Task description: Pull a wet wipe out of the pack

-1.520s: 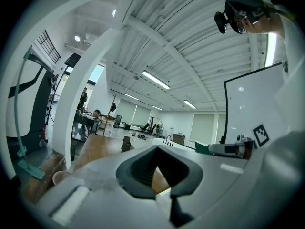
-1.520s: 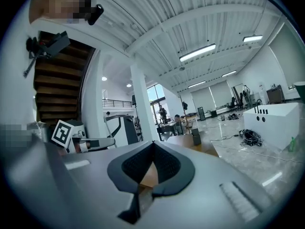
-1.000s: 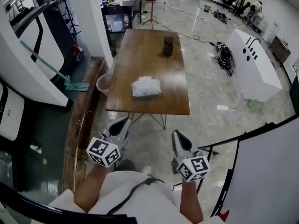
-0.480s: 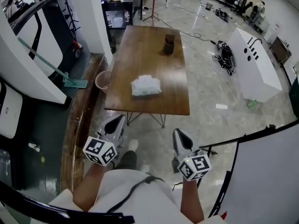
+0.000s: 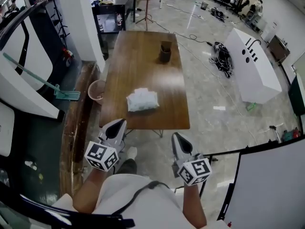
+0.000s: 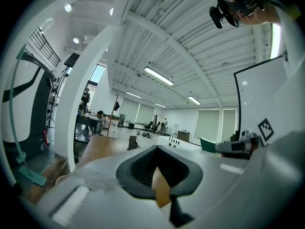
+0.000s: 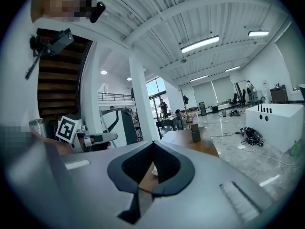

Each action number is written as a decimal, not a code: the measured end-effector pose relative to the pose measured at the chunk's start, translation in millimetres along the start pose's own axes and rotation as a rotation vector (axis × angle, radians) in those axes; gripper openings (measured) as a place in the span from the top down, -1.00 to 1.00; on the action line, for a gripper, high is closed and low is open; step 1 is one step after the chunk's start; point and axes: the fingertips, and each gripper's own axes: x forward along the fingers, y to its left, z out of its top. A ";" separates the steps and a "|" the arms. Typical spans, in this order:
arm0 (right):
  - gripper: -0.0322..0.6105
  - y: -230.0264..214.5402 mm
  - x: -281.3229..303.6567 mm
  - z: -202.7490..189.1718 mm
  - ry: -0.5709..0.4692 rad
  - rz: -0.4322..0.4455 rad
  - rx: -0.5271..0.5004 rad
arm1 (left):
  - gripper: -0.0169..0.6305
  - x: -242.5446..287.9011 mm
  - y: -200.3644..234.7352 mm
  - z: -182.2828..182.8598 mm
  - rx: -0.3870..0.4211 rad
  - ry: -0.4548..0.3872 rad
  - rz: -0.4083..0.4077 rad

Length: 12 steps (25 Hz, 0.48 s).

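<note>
The wet wipe pack, white and crinkled, lies flat near the front end of the long brown wooden table. Both grippers hang short of the table's near edge, above the floor and close to the person's body. My left gripper points at the table's front left corner. My right gripper sits below the front right corner. In both gripper views the grey jaws meet at their tips with nothing between them. The left gripper and right gripper are well apart from the pack.
A dark cup stands at the table's far end. A pinkish bin sits by the left edge, a mop further left. A white cabinet and cables lie right. A whiteboard stands close at right.
The person has stepped toward the table, so it and the pack sit nearer to the grippers. Both grippers stay shut and keep their places by the body.
</note>
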 end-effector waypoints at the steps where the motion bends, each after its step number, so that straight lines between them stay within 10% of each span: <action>1: 0.89 -2.5 8.2 2.4 -0.001 -0.002 0.001 | 0.94 8.6 5.0 2.1 -0.004 0.001 -0.010; 12: 0.89 -19.9 95.2 16.3 0.024 -0.032 0.009 | 0.93 89.3 44.2 12.8 0.037 0.074 -0.139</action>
